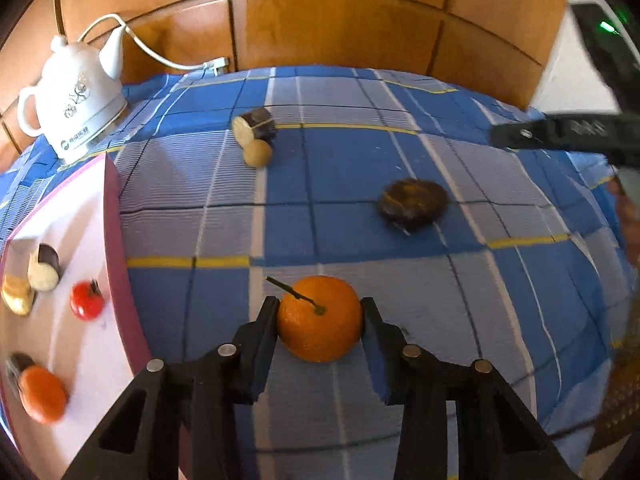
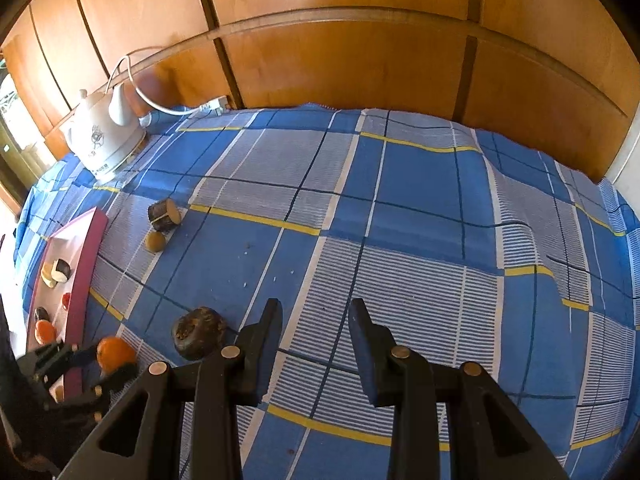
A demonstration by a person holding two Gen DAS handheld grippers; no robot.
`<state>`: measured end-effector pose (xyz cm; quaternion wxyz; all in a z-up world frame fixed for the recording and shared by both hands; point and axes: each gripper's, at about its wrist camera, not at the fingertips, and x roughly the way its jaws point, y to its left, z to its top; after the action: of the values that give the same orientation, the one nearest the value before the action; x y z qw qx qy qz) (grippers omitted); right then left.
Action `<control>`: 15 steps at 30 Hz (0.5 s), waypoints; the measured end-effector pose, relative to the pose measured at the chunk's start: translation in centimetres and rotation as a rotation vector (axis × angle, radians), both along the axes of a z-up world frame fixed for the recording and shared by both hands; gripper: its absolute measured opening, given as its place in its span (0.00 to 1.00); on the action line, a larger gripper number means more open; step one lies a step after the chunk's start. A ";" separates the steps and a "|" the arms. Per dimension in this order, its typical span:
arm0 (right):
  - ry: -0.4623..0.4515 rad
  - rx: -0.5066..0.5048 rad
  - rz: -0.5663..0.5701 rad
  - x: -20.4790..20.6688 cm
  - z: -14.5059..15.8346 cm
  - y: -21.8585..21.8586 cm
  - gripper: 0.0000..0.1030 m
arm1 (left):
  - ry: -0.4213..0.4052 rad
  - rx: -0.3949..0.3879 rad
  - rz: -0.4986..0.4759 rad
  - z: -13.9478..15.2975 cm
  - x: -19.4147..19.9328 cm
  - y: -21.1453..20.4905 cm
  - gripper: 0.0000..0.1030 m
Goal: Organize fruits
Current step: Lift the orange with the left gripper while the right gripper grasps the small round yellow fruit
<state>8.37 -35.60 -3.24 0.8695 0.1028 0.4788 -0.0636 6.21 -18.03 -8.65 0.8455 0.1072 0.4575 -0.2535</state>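
My left gripper (image 1: 320, 312) is shut on an orange tangerine (image 1: 319, 318) with a short stem, its fingers touching both sides; it also shows in the right wrist view (image 2: 116, 354). A pink-rimmed white tray (image 1: 116, 240) at the left holds a small tomato (image 1: 86, 300), another tangerine (image 1: 42, 398) and pale and dark fruit pieces. On the cloth lie a dark round fruit (image 1: 414, 204), a dark piece with a pale cut face (image 1: 254, 124) and a small tan ball (image 1: 258, 153). My right gripper (image 2: 316, 316) is open and empty over the cloth, right of the dark round fruit (image 2: 199, 333).
A blue plaid cloth (image 2: 400, 220) covers the table. A white electric kettle (image 1: 76, 100) with a cord stands at the back left by the wooden wall panels (image 2: 360, 60). The cloth is wrinkled at the right.
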 end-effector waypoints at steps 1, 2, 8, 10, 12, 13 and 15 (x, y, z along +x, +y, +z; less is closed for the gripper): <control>0.002 0.001 0.005 0.0 -0.1 0.1 0.33 | -0.022 0.007 -0.015 -0.2 -0.6 -0.1 0.40; 0.005 0.006 0.016 0.0 -0.2 0.4 0.33 | -0.025 0.008 -0.025 -0.3 -0.8 -0.1 0.40; 0.003 0.064 0.093 0.2 -0.8 1.9 0.33 | -0.049 0.005 -0.028 -0.9 -1.0 -0.2 0.40; 0.001 0.082 0.114 0.3 -0.8 2.5 0.33 | -0.047 -0.010 -0.026 -1.0 -0.9 0.0 0.40; -0.002 0.099 0.149 0.5 -0.6 3.4 0.33 | -0.052 -0.011 -0.032 -1.0 -0.8 0.0 0.40; -0.004 0.104 0.167 0.7 -0.5 3.9 0.33 | -0.054 -0.012 -0.034 -1.1 -0.9 0.0 0.40; -0.004 0.113 0.203 1.5 -0.2 5.0 0.33 | -0.057 -0.019 -0.035 -1.1 -0.9 0.1 0.40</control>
<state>9.85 -30.60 -3.46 0.8654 0.1028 0.4877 0.0522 5.31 -17.96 -9.77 0.8546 0.1144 0.4288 -0.2697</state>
